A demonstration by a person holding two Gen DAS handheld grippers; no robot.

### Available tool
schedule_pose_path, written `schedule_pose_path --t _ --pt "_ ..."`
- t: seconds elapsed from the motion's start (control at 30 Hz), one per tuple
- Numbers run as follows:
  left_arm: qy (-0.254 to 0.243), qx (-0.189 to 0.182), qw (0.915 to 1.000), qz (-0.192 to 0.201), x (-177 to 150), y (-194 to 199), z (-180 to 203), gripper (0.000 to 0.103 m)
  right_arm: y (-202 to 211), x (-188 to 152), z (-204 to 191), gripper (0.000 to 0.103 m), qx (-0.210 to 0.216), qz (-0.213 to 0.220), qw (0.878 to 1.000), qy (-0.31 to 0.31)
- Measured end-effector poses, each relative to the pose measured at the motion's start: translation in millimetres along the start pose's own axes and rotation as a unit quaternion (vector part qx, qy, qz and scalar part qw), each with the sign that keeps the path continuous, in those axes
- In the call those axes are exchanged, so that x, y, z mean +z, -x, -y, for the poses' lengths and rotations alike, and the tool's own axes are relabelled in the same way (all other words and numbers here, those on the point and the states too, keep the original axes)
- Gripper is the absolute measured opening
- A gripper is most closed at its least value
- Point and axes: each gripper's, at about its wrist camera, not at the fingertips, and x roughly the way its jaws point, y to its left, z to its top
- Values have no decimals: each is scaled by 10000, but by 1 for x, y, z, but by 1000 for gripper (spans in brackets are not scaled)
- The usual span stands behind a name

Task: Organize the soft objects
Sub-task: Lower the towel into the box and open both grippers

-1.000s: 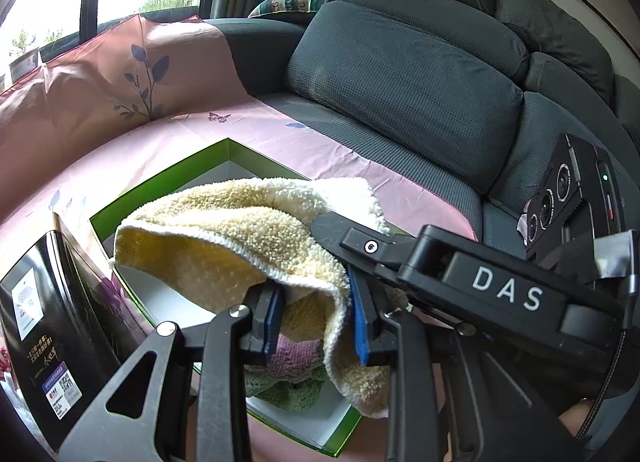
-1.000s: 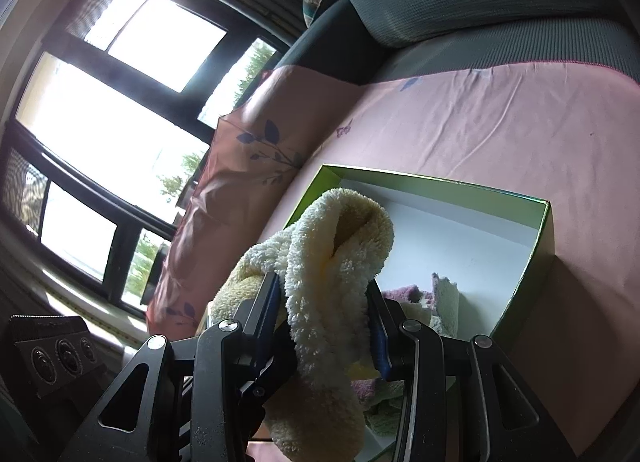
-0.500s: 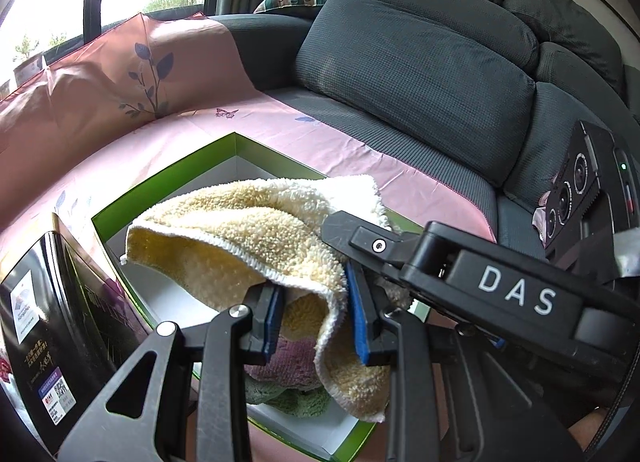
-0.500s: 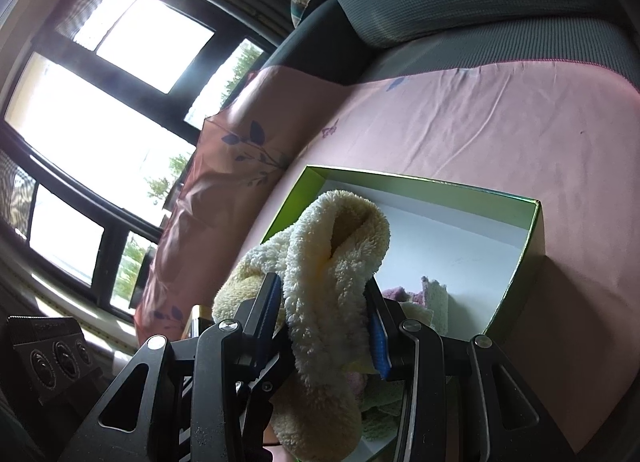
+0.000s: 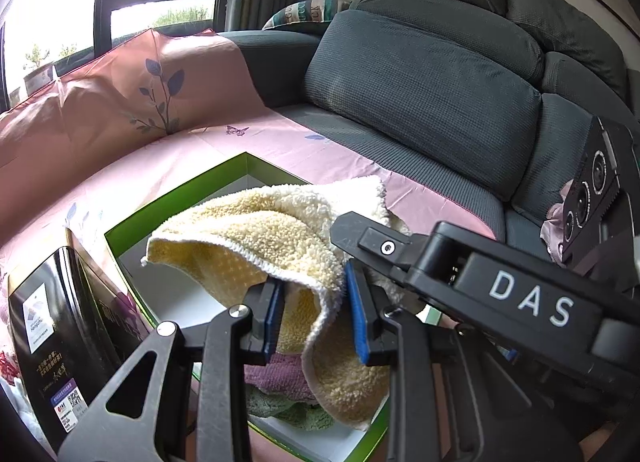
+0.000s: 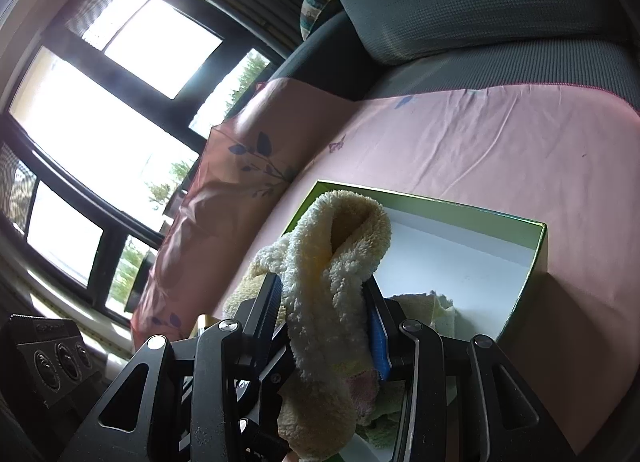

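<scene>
Left wrist view, bottom centre: left gripper (image 5: 316,316) pinching a fold of the yellow towel (image 5: 276,238) between blue pads, towel draped over both fingers and hanging down lower centre. Just under it, purple cloth (image 5: 280,376) and green cloth (image 5: 288,410) lying in the near end of the green box (image 5: 176,193), white inside. Right gripper's black body, marked DAS, crossing in from the right edge, tip touching the same towel. Lower left: black glossy package (image 5: 48,338) standing just beside the box. Box resting on pink sheet (image 5: 120,129) with leaf print, spread over the seat. Further back, upper right: grey sofa (image 5: 420,93) back cushions; patterned pillow (image 5: 304,15) top centre; window upper left.

Right wrist view, bottom centre: right gripper (image 6: 326,326) clamped on a thick bunched roll of the yellow towel (image 6: 332,262), roll sticking up past the fingertips and trailing down between them. Behind, centre right: green box (image 6: 536,250) open, pale cloths in its near corner. Pink sheet beyond, grey sofa top right, bright window at left.
</scene>
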Motion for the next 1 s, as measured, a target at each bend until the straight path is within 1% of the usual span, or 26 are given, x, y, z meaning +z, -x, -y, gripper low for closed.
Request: schedule_pose_path --t 0.13,0.33,0.43,0.5,0.57,0.73,0.8,0.87,0.93,1.0 --pt "-14 18 10000 57 1 1 0 26 1 0 0 43 24 34 10000 -1" --pt "19 78 10000 35 2 -1 -1 29 1 3 0 43 -81 102 9999 -27" --pt "67 136 9999 -1 0 -4 -2 30 -1 3 2 43 -229 79 9997 -59" --pt "14 124 9999 10 -2 -3 -1 30 0 4 3 43 -369 62 9993 -75" --pt "-11 116 9999 18 -1 -1 0 31 1 5 3 43 -460 122 9988 -61" --pt "84 153 9998 83 0 10 -1 41 3 5 4 43 -417 131 9990 -95" --pt "69 209 9996 148 -2 17 0 50 6 5 4 43 -502 137 9986 -90" --pt "-16 209 9995 231 -4 25 3 52 11 5 0 43 -651 206 9977 -21" --pt "-99 229 9993 294 -4 35 5 55 17 5 -3 49 -754 322 9966 48" --pt "-153 303 9987 387 -4 45 7 63 24 4 -6 59 -727 445 9963 88"
